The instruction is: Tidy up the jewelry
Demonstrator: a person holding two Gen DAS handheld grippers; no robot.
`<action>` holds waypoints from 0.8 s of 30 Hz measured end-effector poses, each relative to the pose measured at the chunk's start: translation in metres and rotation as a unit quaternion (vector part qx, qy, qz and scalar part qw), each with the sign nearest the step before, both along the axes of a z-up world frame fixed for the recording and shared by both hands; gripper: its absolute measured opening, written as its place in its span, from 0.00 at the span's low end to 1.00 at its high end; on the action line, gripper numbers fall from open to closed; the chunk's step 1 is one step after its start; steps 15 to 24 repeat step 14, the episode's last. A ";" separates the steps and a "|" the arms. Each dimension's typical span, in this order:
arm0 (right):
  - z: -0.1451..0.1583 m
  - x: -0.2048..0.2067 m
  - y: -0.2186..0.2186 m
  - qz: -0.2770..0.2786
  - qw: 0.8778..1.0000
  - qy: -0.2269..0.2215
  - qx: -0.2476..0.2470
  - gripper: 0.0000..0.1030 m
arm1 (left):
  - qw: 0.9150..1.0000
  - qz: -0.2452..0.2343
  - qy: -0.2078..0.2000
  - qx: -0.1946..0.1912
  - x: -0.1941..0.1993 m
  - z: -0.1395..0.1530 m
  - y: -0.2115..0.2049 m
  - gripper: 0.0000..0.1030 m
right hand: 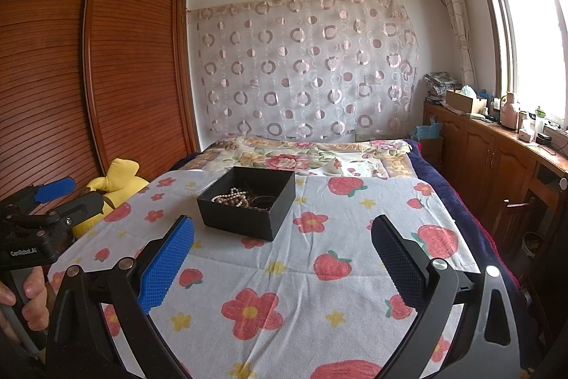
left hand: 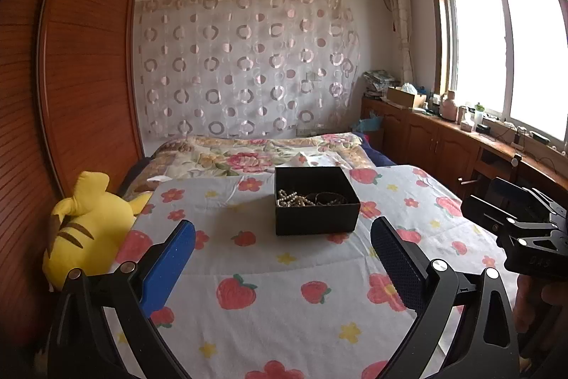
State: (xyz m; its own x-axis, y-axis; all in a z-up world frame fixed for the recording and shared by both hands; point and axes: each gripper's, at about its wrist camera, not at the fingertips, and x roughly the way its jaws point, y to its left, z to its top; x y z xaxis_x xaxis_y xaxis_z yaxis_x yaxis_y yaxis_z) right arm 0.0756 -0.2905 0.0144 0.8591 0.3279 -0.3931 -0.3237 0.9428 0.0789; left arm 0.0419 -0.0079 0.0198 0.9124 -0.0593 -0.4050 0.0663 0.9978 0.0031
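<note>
**Box waits mid-bed, both tools poised**

A bed (left hand: 284, 308) with a strawberry sheet carries the box (left hand: 316, 205) at frame centre, pearls (left hand: 293, 199) heaped inside. Left hand-held gripper (left hand: 284, 265) and right hand-held gripper (right hand: 284, 265) hover short of it, fingers apart, likely readying to reach in.

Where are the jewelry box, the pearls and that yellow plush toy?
Black jewelry box (left hand: 316, 219): left wrist view, front wall.
Pearl strand (right hand: 234, 193): right wrist view, beads inside the box.
Yellow plush toy (left hand: 90, 229): left wrist view, its body.
</note>
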 end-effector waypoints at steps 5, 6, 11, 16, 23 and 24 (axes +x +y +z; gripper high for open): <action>-0.001 0.000 0.001 0.000 1.000 0.000 0.000 0.98 | 1.000 0.001 -0.001 0.000 0.000 -0.001 0.000 0.93; -0.001 0.000 0.001 0.000 1.000 0.000 0.000 0.98 | 1.000 0.001 0.000 0.000 0.000 -0.001 0.000 0.93; -0.001 -0.001 0.001 -0.001 1.000 -0.001 0.000 0.98 | 1.000 0.001 0.000 0.000 0.000 -0.002 0.000 0.93; -0.001 -0.001 0.001 -0.001 1.000 -0.001 0.001 0.98 | 1.000 0.000 -0.001 -0.001 -0.001 -0.002 0.001 0.93; -0.001 -0.001 0.001 -0.001 1.000 -0.001 0.001 0.98 | 1.000 0.000 -0.001 -0.001 -0.001 -0.002 0.001 0.93; -0.001 -0.001 0.001 -0.001 1.000 -0.001 0.001 0.98 | 1.000 0.000 -0.001 -0.001 -0.001 -0.002 0.001 0.93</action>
